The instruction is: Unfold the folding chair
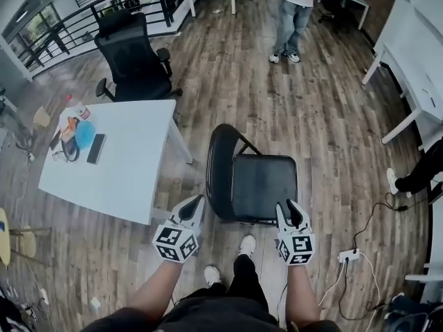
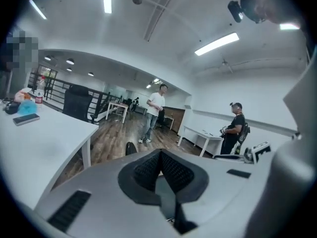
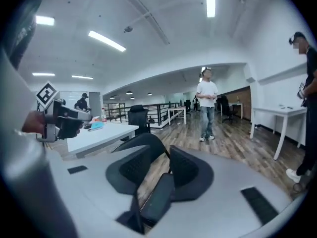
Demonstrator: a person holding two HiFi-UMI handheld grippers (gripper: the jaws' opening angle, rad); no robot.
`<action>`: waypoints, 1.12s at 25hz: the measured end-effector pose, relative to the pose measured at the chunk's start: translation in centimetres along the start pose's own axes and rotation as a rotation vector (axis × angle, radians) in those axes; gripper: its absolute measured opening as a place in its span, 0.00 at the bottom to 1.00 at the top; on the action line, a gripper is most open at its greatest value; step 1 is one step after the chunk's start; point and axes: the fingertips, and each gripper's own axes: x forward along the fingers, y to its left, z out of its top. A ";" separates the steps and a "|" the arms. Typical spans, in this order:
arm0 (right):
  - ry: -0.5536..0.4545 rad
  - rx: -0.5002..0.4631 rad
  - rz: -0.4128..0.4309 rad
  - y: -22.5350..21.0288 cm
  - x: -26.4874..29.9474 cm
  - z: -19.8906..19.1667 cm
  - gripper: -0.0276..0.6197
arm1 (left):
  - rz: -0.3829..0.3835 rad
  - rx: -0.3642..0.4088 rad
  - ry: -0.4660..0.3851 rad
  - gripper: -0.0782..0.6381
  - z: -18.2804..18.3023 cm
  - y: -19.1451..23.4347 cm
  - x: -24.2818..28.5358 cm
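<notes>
Chair [image 1: 263, 185]: black folding type, standing on the wood floor straight ahead of the person's feet. Its seat lies flat and its curved back [image 3: 143, 142] rises at the seat's left side.
Left tongs [image 1: 192, 207]: beside the seat's near left corner, apart from it. The pads [image 2: 148, 170] are pressed together with nothing between them.
Right tongs [image 1: 291, 214]: over the seat's near right corner; contact cannot be told. The jaws stand at a narrow gap and grip nothing, with the back showing beyond them.
Reason for the hold: 1 tool sits at each front corner, which probably suits pressing the seat fully down and level.
Task stage: judged almost finished, since the seat already looks open.
Counter [image 1: 131, 151]: white, left of the seat, near but apart. A phone [image 1: 96, 148] and a blue item [image 1: 84, 134] lie at its far left.
Floor hazards: a power strip [image 1: 346, 256] with cables lies to the right, a possible trip risk.
Background: an office chair [image 1: 135, 57] stands beyond the counter, and a person [image 1: 296, 12] stands well away.
</notes>
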 end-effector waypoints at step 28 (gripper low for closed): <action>-0.179 -0.144 -0.032 14.8 -19.5 7.2 0.06 | 0.060 0.108 -0.106 0.12 -0.8 -12.6 -17.2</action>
